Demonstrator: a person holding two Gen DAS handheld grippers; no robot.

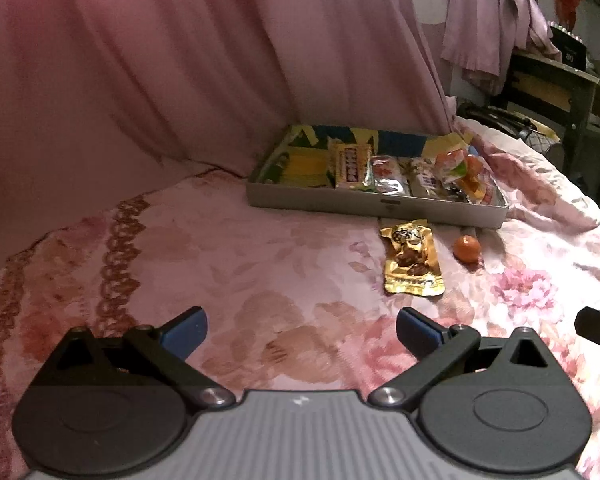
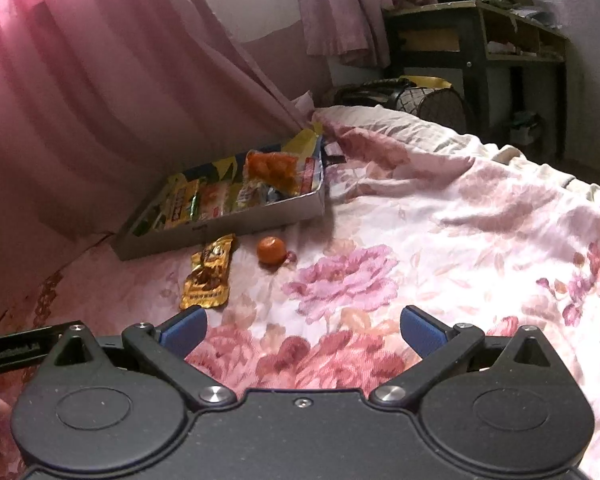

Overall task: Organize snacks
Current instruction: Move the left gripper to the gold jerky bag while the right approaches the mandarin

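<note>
Here, both hand-held grippers [image 1: 302, 330] [image 2: 303, 330] agape, empty, gold packet [image 1: 413, 258] beside tray edge [image 1: 372, 202].

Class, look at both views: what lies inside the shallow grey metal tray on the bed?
The shallow grey metal tray holds several wrapped snack packets on a yellow-blue printed liner; whatever lies beneath them is covered.

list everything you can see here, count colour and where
tray: one, grey, on the bedspread by the curtain
snack packets: several, yellow, red, orange, inside the tray
gold snack packet: one, on the bedspread in front of the tray
orange round snack: one, right of the gold packet
bedspread: one, pink floral
curtain: pink, behind the tray
shelf unit: one, dark, far right
left hand-held gripper: black, blue pads, open, empty
right hand-held gripper: black, blue pads, open, empty
</note>
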